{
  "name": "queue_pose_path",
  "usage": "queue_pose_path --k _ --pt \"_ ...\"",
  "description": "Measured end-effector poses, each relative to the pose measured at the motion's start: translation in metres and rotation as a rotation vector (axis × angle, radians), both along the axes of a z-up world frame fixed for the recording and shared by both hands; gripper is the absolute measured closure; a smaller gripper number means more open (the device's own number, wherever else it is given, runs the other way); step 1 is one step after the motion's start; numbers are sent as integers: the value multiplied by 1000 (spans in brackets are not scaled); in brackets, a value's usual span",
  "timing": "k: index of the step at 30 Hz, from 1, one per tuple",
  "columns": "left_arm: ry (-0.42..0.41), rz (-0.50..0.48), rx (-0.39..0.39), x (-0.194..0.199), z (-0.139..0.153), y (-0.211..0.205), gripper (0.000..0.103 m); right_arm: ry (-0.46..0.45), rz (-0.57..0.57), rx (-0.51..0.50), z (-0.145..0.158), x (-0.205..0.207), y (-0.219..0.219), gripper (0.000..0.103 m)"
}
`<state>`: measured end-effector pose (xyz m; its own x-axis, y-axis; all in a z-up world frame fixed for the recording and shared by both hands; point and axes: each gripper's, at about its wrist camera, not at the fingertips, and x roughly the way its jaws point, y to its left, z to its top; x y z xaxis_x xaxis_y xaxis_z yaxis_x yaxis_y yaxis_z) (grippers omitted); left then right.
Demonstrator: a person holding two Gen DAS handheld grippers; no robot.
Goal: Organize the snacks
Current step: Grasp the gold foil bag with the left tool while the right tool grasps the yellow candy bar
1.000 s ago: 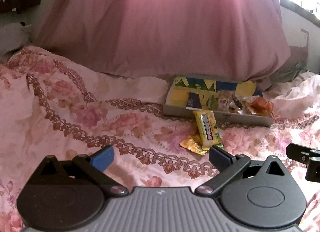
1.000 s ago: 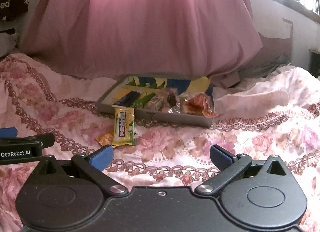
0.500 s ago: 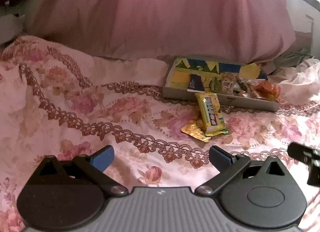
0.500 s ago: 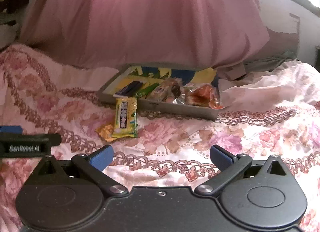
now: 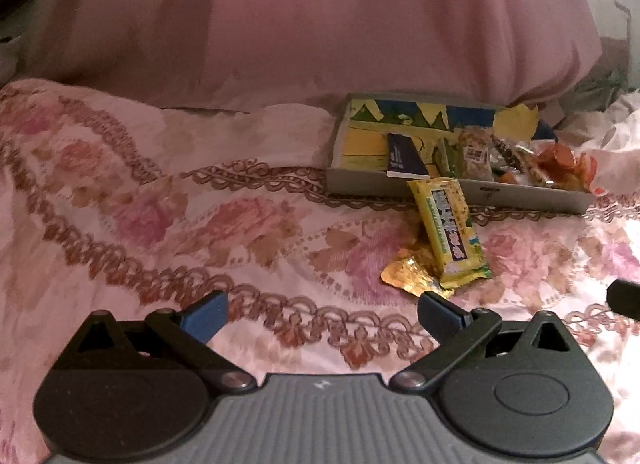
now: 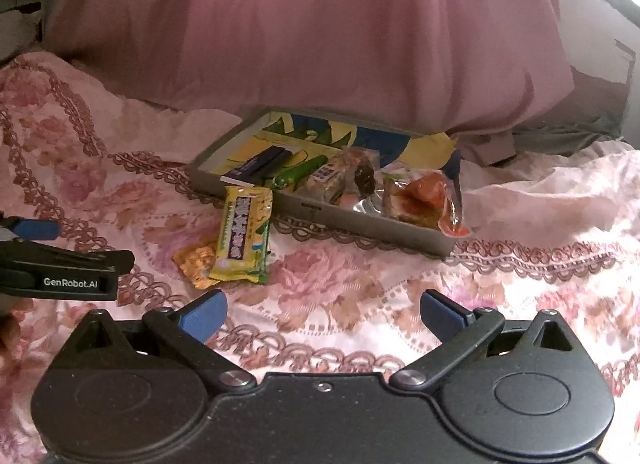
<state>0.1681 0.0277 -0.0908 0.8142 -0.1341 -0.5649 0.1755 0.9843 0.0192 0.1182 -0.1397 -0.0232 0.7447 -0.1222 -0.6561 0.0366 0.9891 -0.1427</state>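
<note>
With both your left gripper (image 5: pixel 322 314) and right gripper (image 6: pixel 323 312) spread wide and empty, come down across the narrow width of the yellow snack bar (image 6: pixel 244 236) lying on the floral bedspread (image 6: pixel 520 284), overlapping the gold wrapper (image 6: pixel 195 264) just before the grey tray (image 6: pixel 360 223).

Bare bedspread (image 5: pixel 248 223) from 9 to 12 o'clock of the left gripper (image 5: pixel 322 314): open passage. At 1 o'clock the yellow snack bar (image 5: pixel 448 232) and gold wrapper (image 5: pixel 408 276), touching, block the way to the tray (image 5: pixel 520 195). Tray's left half mostly free, right half crowded. Pink curtain (image 6: pixel 320 31) closes the far side. Right gripper (image 6: pixel 323 312): bare cloth from 12 to 3 o'clock.
</note>
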Motion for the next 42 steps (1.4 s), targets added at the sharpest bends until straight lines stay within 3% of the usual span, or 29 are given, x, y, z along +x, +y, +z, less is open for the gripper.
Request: queue_pose_path --k 8,17,22,28,34,36,42 --pt "-14 -105 -3 32 -13 -12 0 66 -24 128 -12 48 -17 1" --pt "-66 -274 110 39 -33 -43 0 114 88 140 -32 117 4 1" --pt "-34 -313 120 43 -43 -46 0 198 85 242 -55 153 3 2" --pt "-52 -354 153 41 -47 -49 0 228 96 287 -67 168 6 12" --pt "-54 -368 148 40 -46 -52 0 239 98 302 -71 165 -2 34" --pt "-58 -378 154 38 -47 -54 0 251 100 296 -72 160 -7 46" --pt "-102 -398 195 32 -49 -62 0 251 103 273 -66 138 -23 48"
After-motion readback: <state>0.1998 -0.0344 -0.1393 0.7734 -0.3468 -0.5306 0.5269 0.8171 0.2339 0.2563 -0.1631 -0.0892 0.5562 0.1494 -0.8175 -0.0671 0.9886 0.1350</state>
